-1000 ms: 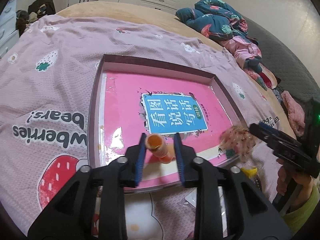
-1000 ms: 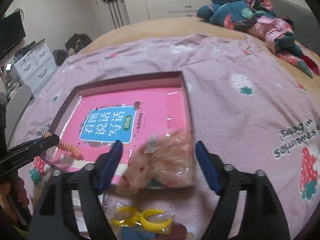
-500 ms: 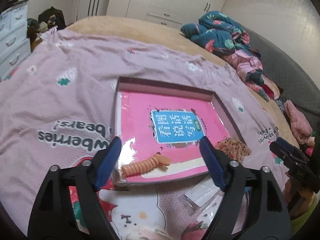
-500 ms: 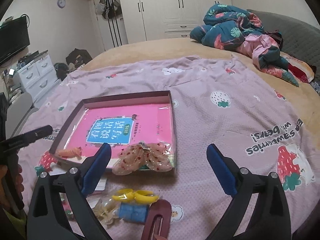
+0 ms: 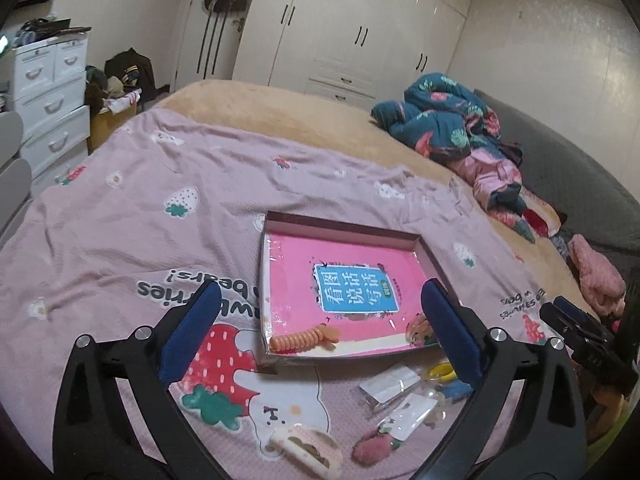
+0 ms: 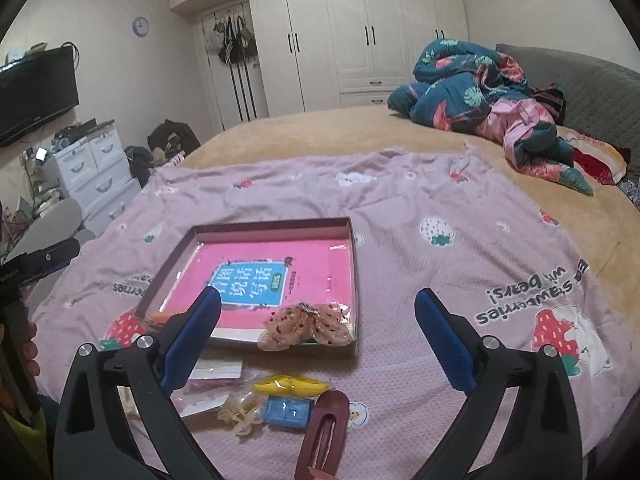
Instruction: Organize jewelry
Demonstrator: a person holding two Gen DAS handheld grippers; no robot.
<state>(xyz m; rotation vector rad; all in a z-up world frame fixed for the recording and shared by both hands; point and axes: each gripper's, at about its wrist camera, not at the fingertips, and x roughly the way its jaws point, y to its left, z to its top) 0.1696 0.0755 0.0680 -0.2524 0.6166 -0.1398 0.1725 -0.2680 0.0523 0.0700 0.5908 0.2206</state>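
Left tool: jaws standing wide apart, having just been opening, nothing between them, touching nothing. Right tool: likewise gaping and holding nothing.

Tray, lying on the bed's pink strawberry blanket: carrying an orange coil hair tie at its near edge and a sheer bow clip at its near corner. Two pieces are sitting inside; sorting is looking partly done.

Still waiting on the blanket just short of the tray: yellow clips, a blue piece, a maroon clip, packets of possibly earrings, contents too blurred to name.
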